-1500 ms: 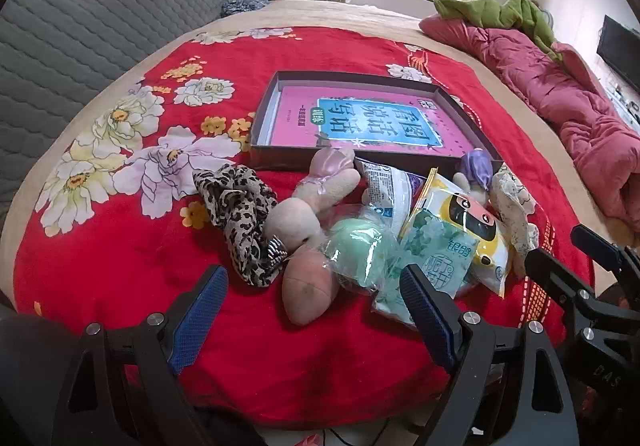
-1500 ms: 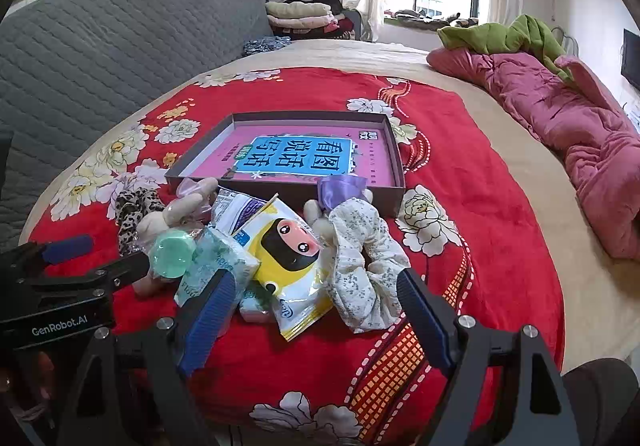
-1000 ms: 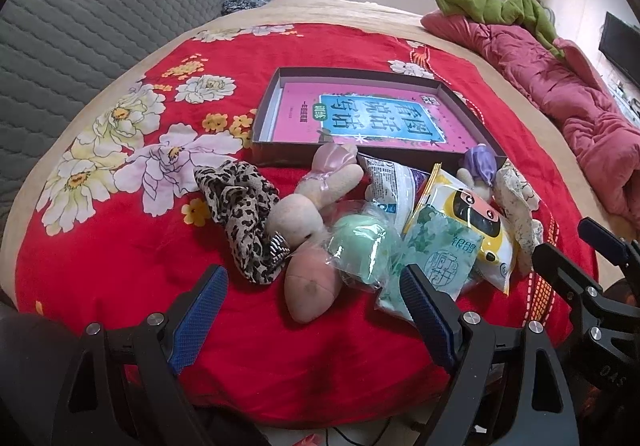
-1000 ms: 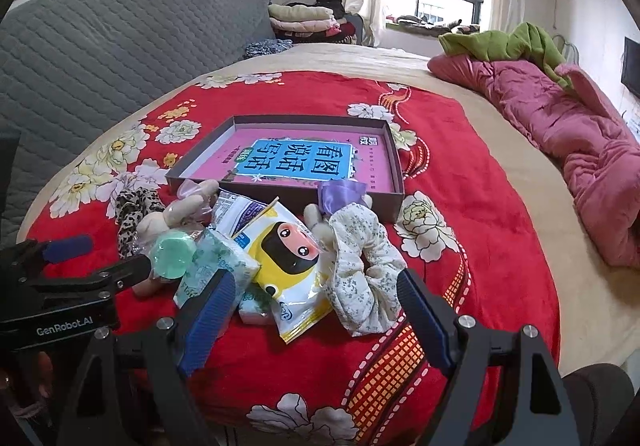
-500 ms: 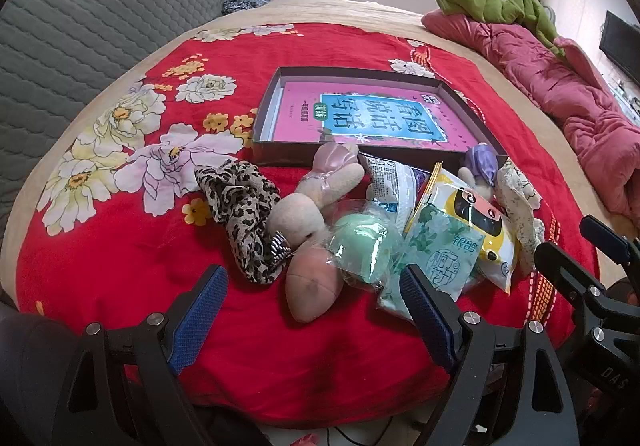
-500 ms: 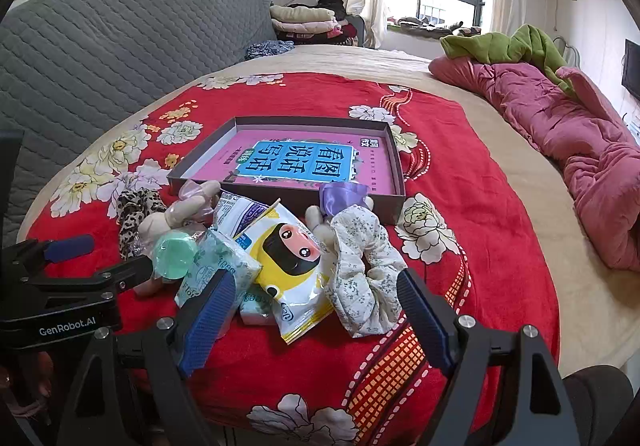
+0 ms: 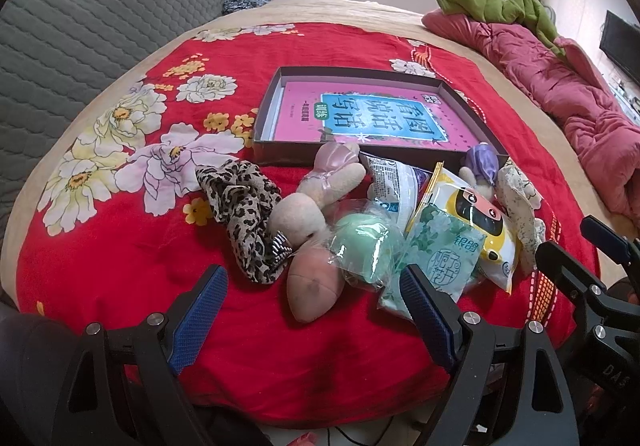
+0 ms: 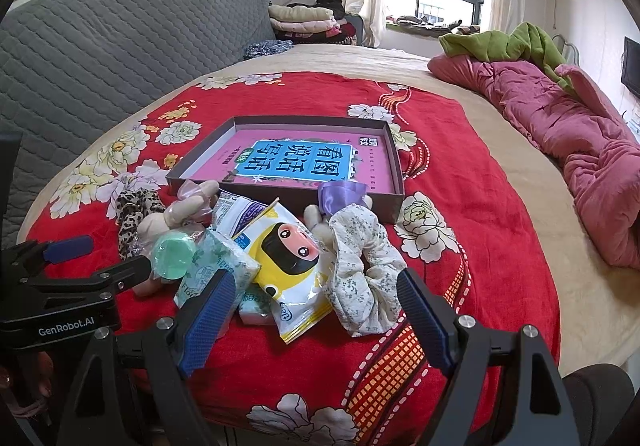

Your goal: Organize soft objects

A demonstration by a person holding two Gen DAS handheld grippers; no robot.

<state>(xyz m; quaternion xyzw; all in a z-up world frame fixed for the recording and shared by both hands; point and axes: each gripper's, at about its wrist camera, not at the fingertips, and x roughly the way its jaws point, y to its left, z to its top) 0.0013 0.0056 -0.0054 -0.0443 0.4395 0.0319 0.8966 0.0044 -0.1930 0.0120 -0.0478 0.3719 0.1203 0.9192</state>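
A heap of soft things lies on the red floral blanket in front of a shallow dark box [image 7: 264, 139] [image 8: 394, 201] holding a pink book. In it are a leopard scrunchie [image 7: 240, 205], a pink plush rabbit [image 7: 308, 221], a bagged green puff [image 7: 360, 250] [image 8: 172, 252], a green tissue pack [image 7: 436, 254], a yellow cartoon packet [image 8: 288, 258] and a floral scrunchie [image 8: 360, 266]. My left gripper [image 7: 312, 310] hangs open just short of the rabbit. My right gripper [image 8: 312, 306] is open over the packet and floral scrunchie. Both hold nothing.
A grey quilted headboard [image 7: 80, 13] runs along the left. A crumpled pink quilt [image 8: 580, 149] with a green cloth lies at the right. Folded clothes [image 8: 304, 19] are stacked by the window. The bed's front edge is right below both grippers.
Both grippers have drifted only slightly, with the view tilting up a little. The objects on the blanket have not moved.
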